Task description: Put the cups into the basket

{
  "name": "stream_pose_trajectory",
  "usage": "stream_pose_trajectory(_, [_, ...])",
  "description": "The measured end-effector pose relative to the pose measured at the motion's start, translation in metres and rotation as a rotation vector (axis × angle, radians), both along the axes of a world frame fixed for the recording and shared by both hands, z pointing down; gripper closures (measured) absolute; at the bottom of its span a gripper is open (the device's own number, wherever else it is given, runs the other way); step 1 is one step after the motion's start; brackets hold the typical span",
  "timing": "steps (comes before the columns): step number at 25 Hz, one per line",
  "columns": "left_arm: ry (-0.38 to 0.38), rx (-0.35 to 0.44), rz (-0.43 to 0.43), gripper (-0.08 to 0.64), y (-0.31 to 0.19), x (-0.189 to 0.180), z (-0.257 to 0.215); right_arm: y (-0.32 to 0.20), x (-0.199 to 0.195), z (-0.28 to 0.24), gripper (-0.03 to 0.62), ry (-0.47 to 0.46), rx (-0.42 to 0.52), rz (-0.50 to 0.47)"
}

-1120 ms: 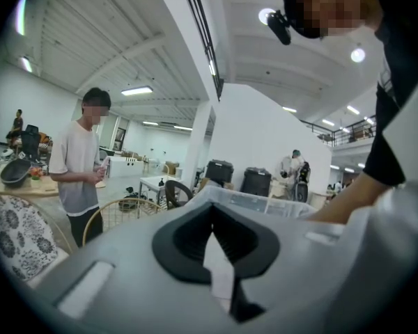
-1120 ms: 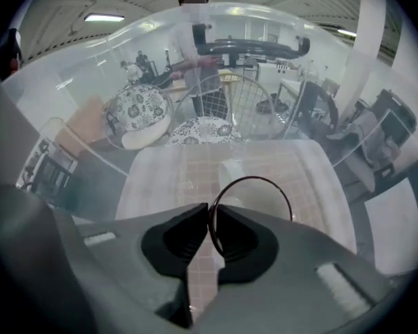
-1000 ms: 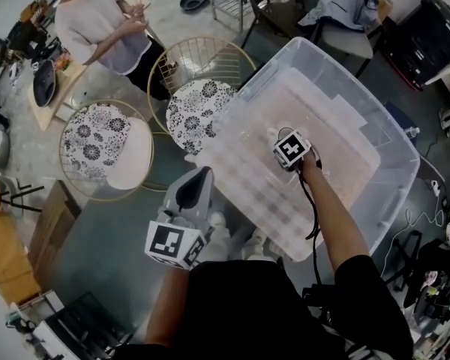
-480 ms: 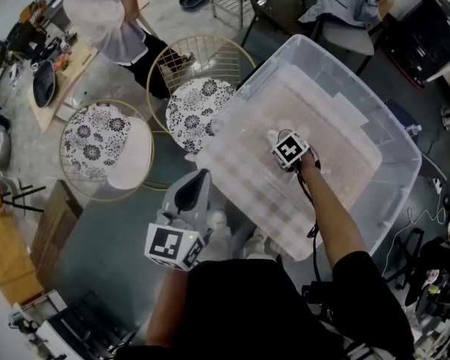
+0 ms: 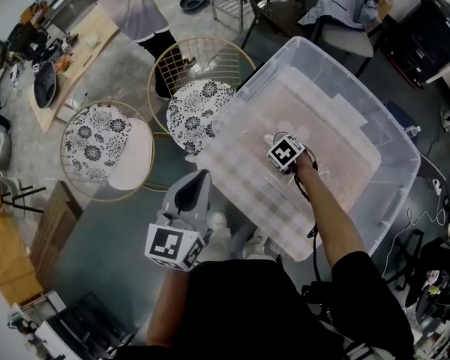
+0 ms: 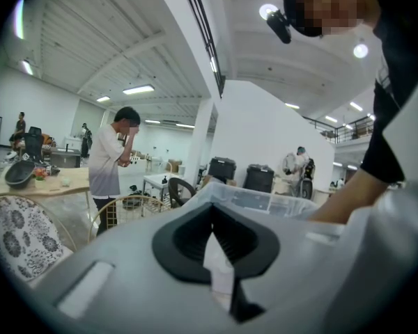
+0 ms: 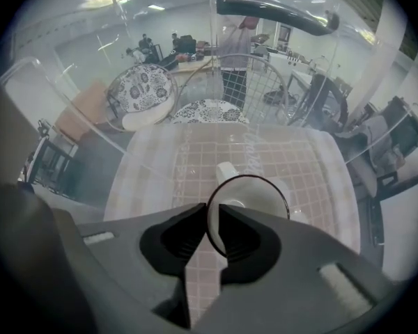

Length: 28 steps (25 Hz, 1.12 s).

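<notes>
My right gripper (image 5: 281,147) reaches steeply down into the pink checkered basket (image 5: 247,178), which lies inside a clear plastic bin (image 5: 390,148). In the right gripper view its jaws (image 7: 207,211) pinch the near rim of a white cup with a dark rim (image 7: 254,197), which stands upright on the basket's floor (image 7: 195,152). These jaws have just been opening, but the cup's wall still fills the gap between them. My left gripper (image 5: 202,172) hovers shut and empty outside the bin's near left edge, above white cups (image 5: 219,222). In its own view the left gripper (image 6: 212,211) points level.
Two round wire stools with flowered cushions (image 5: 199,107) (image 5: 97,141) stand left of the bin. A person (image 5: 139,10) stands beyond them beside a wooden table (image 5: 67,58). Chairs (image 5: 345,13) and black cases (image 5: 427,36) crowd the far right. A cable (image 5: 311,201) runs along my right arm.
The person at the back has walked right along the top of the view. My right gripper shifted slightly left inside the basket. The left gripper kept still.
</notes>
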<state>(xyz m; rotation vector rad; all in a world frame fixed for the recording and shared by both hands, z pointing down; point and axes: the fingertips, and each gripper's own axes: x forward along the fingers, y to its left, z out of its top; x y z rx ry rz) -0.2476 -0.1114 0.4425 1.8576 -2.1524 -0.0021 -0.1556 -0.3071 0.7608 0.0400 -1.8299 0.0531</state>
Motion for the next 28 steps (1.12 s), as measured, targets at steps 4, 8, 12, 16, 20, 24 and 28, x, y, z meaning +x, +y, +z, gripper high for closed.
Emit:
stream_pose_trajectory(4, [-0.004,0.005,0.004,0.557,0.004,0.001,-0.002,0.000,-0.001,-0.004,0.482,-0.022,-0.023,0.018])
stream_pose_trajectory(8, [-0.005,0.020,0.006,0.557,0.006,0.001,-0.006,0.001,0.001,-0.015,0.482,-0.043,-0.040,0.042])
stream_pose_trajectory(12, [-0.006,0.033,0.018,0.557,0.006,0.004,-0.012,0.000,0.002,-0.031,0.482,-0.070,-0.043,0.060])
stream_pose_trajectory(16, [-0.011,0.047,0.030,0.557,0.008,0.009,-0.016,0.000,0.001,-0.051,0.501,-0.115,-0.022,0.070])
stream_pose_trajectory(20, [-0.020,0.063,0.037,0.557,0.008,0.011,-0.023,-0.003,-0.003,-0.080,0.555,-0.182,0.025,0.071])
stream_pose_trajectory(24, [-0.023,0.080,0.041,0.557,0.010,0.012,-0.029,-0.003,-0.007,-0.107,0.588,-0.249,0.063,0.094])
stream_pose_trajectory(28, [-0.029,0.094,0.055,0.557,0.010,0.020,-0.033,-0.002,0.001,-0.133,0.589,-0.309,0.072,0.142])
